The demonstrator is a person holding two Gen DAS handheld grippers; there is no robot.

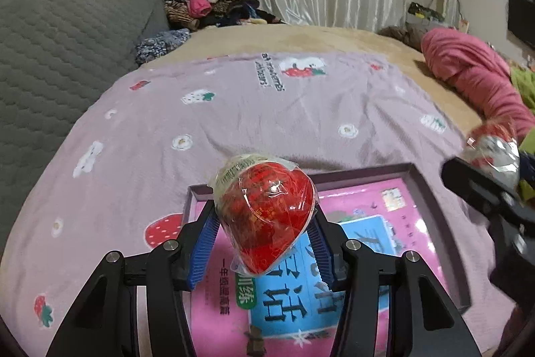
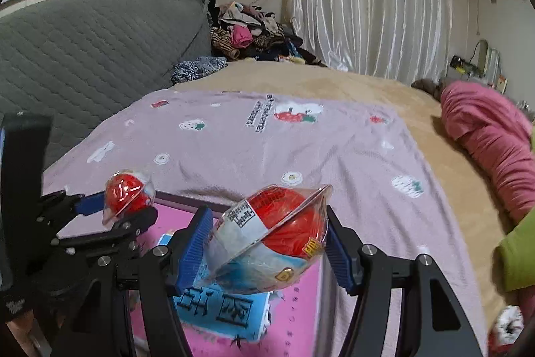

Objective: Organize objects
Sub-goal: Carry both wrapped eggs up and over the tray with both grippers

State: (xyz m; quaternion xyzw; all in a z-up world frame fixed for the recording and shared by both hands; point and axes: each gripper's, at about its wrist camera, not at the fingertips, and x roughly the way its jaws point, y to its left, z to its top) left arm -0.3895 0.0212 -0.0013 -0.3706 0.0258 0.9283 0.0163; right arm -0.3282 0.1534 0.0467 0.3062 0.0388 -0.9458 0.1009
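You hold two red wrapped balls, one squeezed in each gripper, above the purple tray with one pink book inside.

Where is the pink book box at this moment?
The pink book box lies on the purple strawberry blanket on the bed, directly below both grippers; in the left wrist view it fills the lower centre, under the red packaged ball.

There are two red balls in clear plastic wrap, one pink book in a purple box, and two black grippers.
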